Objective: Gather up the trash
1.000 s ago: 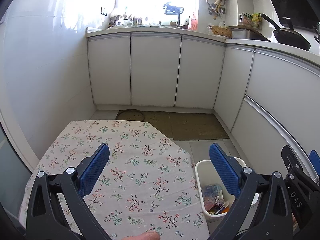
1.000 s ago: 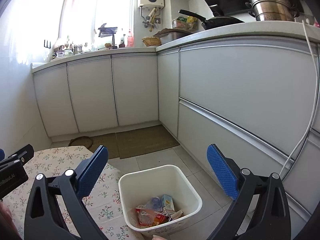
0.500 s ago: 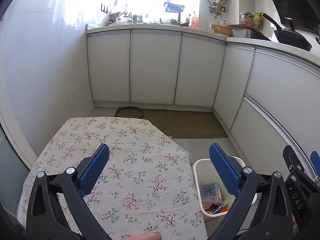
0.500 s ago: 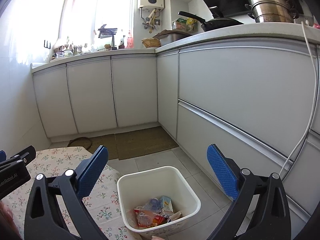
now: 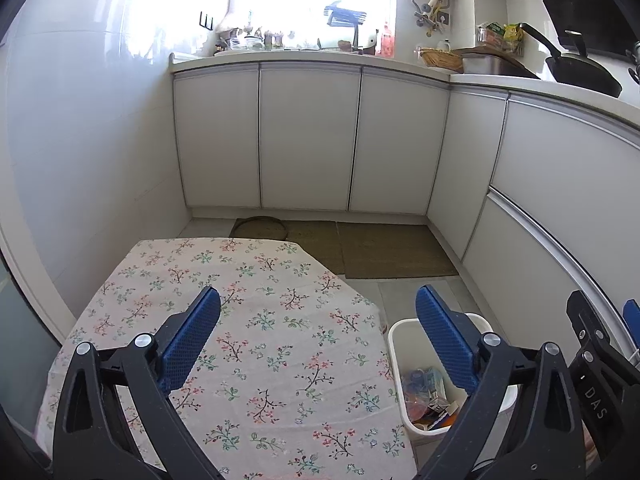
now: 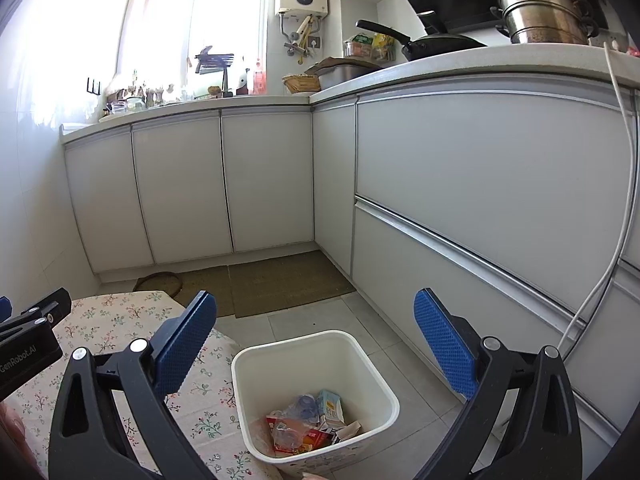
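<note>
- Both tongs stand wide apart with nothing between the blue pads: I read the left tongs (image 5: 318,328) as spread over the flowered worktop (image 5: 256,320), and the right tongs (image 6: 316,330) as spread above the bin (image 6: 352,364).
- No loose trash shows on the part of the worktop I can see; the cloth looks bare from its far edge down to my tongs.
- All the trash (image 6: 308,420) I can find lies in the bottom of the bin: a small carton, crumpled clear plastic, and red and orange wrappers.
- The bin sits on the floor just beside the worktop's right edge, near the cabinets.
- My judgement: the collecting looks finished, or very nearly so, since both tongs are free and the bin already holds the scraps.
- What may remain is any scrap lying outside these two views; the worktop's near edge is hidden behind my tongs, so I cannot rule that out.
</note>
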Demonstrator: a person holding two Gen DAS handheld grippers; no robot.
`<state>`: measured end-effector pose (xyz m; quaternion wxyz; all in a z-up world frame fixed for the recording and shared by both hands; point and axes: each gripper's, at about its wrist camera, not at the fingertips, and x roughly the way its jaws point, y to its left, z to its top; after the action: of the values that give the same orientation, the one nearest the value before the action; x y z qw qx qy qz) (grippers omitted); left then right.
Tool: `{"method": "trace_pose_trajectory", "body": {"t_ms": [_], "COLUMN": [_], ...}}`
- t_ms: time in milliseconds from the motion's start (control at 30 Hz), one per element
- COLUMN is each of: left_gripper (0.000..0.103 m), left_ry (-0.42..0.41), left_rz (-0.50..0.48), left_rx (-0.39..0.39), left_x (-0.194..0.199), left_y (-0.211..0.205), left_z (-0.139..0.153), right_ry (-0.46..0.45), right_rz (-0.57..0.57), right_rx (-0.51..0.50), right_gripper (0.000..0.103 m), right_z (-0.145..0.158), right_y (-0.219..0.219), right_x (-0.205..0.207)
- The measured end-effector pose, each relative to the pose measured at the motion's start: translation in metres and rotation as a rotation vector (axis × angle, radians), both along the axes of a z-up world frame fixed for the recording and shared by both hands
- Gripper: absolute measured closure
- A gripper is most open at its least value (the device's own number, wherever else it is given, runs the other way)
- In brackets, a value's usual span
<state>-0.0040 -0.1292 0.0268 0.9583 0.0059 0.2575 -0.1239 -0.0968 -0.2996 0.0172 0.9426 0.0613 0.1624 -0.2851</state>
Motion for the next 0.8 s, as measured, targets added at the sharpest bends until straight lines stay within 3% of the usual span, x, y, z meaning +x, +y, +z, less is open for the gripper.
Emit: {"method": "trace_pose_trajectory", "body": {"t_ms": [533, 800], "left_gripper": [0.021, 0.021], "left_ry": [-0.009, -0.001], "left_rz": [-0.028, -0.049], "left_rx": [0.006, 0.005], "left_x": [-0.0008, -0.0008], "left_y": [-0.0035, -0.0064], "left_z": [-0.0021, -0.0039], "right_ry": [0.014, 0.017], "right_rz": [0.001, -0.003], "right_rx": [0.0, -0.003], "right_gripper": [0.007, 0.007], "right_z": [-0.0016, -0.0028], "right_y": [-0.0012, -0.0019], "right_x": [0.002, 0.0024]}}
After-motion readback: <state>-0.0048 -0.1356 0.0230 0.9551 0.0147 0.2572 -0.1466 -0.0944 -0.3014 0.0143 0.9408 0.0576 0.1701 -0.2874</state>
